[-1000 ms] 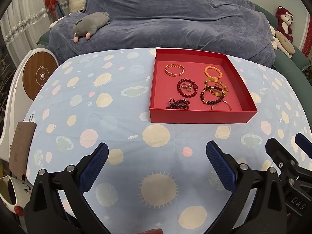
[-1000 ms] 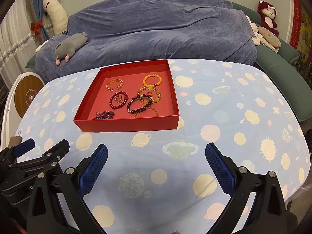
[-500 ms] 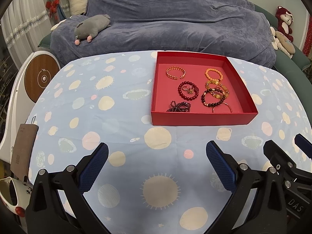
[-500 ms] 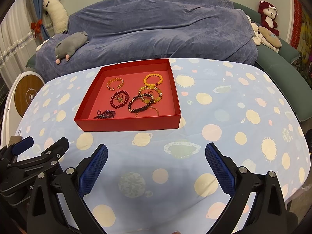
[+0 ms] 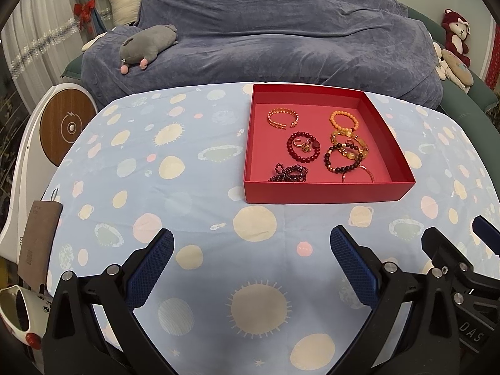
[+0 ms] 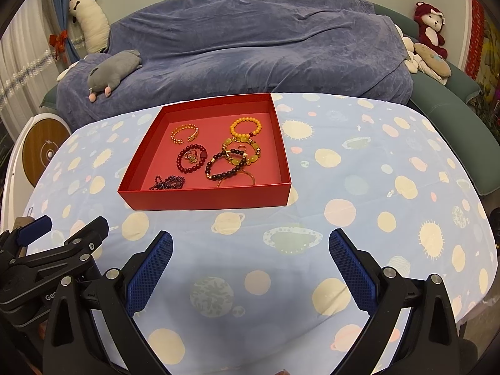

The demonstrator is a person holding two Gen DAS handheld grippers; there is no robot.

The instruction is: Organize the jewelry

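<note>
Hovering low over a light-blue tablecloth printed with cream suns and planets (image 5: pixel 187 187), the left gripper (image 5: pixel 251 251) has its blue-padded fingers (image 5: pixel 150 268) spread wide and holds nothing; same for the right gripper (image 6: pixel 250 251), jaws wide apart, nothing between its blue pads (image 6: pixel 351 268). The two tools sit side by side, well short of the jewelry. Shallow square red cardboard tray (image 5: pixel 322 192) lies ahead and to the right of the left gripper, ahead and slightly left of the right gripper (image 6: pixel 206 200), flat on the cloth. Inside the tray, far-left corner: open gold chain-link bangle (image 5: pixel 282 118). Far right: orange bead bracelet (image 5: pixel 343 121). Centre: dark red bead bracelet (image 5: pixel 303 146) with small gold ring-like pieces lying inside its loop, too small to tell apart. Right of that, yellow-green stone bracelet (image 5: pixel 350 142) overlapping a dark brown bead bracelet with amber beads (image 5: pixel 343 161). Near wall, left side: bunched dark purple bead strand (image 5: pixel 289 173). Near wall, right side: thin gold wire bangle (image 5: pixel 359 173), touching the brown bracelet. Beyond the table, a sofa draped in blue-grey fabric (image 5: pixel 281 31) with a grey plush animal (image 5: pixel 148 45) lying on it, far left of both tools. Red plush monkey (image 6: pixel 431 28) sits far right. Round wooden-faced white device (image 5: pixel 67 126) stands off the table's left edge.
</note>
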